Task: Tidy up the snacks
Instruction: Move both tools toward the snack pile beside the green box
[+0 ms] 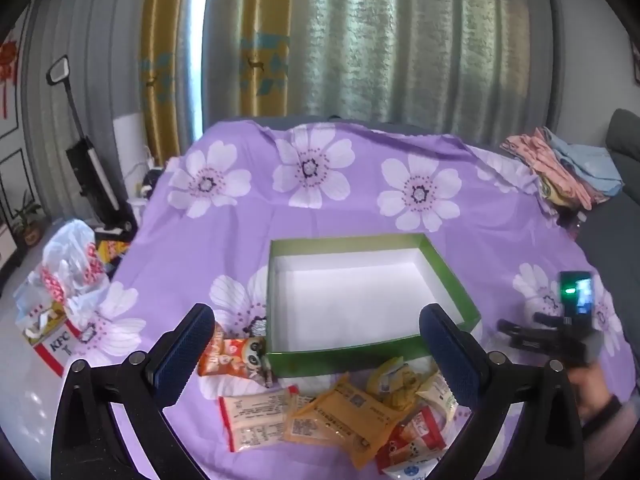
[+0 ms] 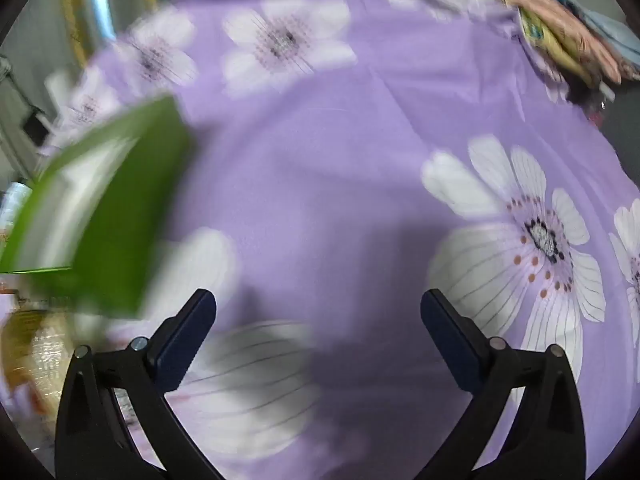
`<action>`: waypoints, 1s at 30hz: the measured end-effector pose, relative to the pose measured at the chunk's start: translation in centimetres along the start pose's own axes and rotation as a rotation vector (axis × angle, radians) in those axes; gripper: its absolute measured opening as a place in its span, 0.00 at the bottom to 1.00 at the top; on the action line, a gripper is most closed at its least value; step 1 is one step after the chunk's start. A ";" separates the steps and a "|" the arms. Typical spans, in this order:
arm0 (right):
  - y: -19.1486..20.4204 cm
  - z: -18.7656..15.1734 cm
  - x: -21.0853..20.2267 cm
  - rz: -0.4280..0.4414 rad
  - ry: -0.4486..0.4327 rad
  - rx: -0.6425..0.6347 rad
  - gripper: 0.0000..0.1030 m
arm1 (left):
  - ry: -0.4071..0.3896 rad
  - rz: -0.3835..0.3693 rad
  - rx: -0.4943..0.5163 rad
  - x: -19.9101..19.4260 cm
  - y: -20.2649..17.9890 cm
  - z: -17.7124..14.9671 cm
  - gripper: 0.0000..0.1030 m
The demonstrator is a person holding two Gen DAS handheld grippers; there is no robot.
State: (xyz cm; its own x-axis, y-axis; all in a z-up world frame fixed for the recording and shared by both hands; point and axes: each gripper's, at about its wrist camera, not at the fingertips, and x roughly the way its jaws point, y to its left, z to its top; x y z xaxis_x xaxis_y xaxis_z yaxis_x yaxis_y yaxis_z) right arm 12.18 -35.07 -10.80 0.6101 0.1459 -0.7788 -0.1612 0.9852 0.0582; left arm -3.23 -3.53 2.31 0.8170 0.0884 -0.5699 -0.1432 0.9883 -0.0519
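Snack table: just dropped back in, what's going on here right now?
A person holds a gripper in each hand over a table with a purple flowered cloth. The left gripper is open and empty above a pile of snack packets lying just in front of the green box. The box is empty. The right gripper, also open and empty, points at bare cloth to the right of the box. Nothing is packed yet.

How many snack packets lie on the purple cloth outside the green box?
About 6, overlaps may hide more. Orange owl packet at the green box front-left corner; pale red-edged packet; big orange packet; yellow packet; cream packet; red-and-white packet nearest.
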 end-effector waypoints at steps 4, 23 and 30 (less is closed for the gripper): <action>4.3 -0.2 -5.8 0.073 -0.107 -0.081 1.00 | -0.001 0.011 0.006 -1.0 -0.1 -0.3 0.99; 14.4 -4.8 -17.6 0.271 -0.198 -0.260 1.00 | 0.047 -0.023 0.011 -2.9 -0.3 -2.9 0.99; 15.1 -5.8 -18.7 0.259 -0.202 -0.260 1.00 | 0.108 -0.076 0.006 -2.4 -0.6 -3.9 0.99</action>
State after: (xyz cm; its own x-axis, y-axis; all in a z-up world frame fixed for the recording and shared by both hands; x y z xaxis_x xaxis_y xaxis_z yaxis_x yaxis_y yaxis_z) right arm -6.11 -23.42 1.02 0.6594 0.4263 -0.6193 -0.5045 0.8616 0.0560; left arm -7.30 -4.87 0.50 0.7606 -0.0005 -0.6492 -0.0796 0.9924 -0.0941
